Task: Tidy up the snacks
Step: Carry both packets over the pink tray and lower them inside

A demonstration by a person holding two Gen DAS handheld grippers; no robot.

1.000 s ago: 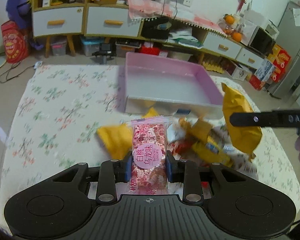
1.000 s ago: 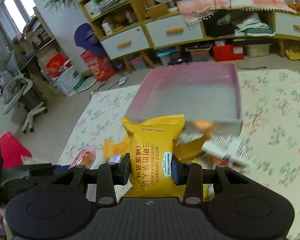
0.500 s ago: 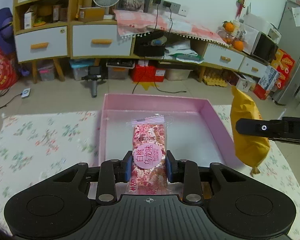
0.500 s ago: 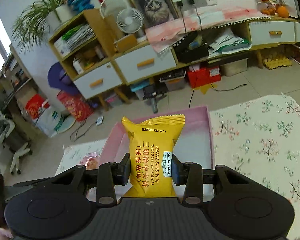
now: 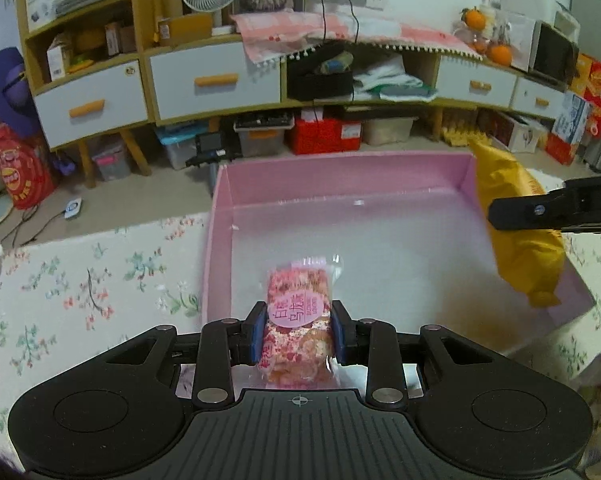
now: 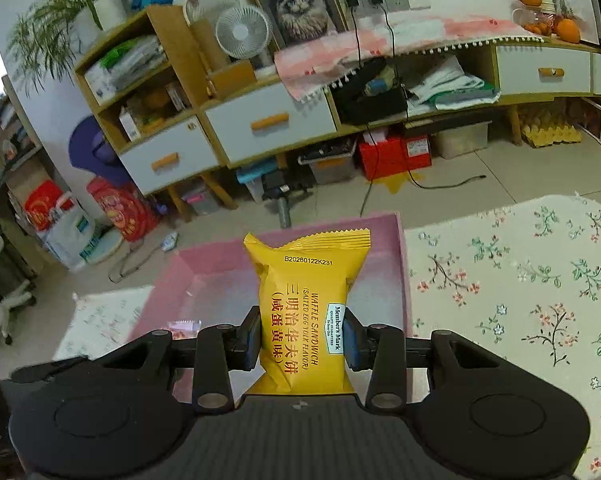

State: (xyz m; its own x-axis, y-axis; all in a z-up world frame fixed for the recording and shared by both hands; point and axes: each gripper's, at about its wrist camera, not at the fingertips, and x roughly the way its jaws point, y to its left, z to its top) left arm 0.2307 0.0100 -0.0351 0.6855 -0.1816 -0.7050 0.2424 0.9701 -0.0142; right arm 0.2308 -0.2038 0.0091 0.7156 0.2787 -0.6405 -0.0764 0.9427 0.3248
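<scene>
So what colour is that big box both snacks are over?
Pink box; clearest in the left wrist view.

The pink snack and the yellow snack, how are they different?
The pink snack has a see-through wrapper with a flowery pink pattern; the yellow snack has a plain solid yellow wrapper. The pink snack sits in the left gripper, the yellow snack in the right gripper. Both are pinched at the sides and held over the pink tray.
</scene>
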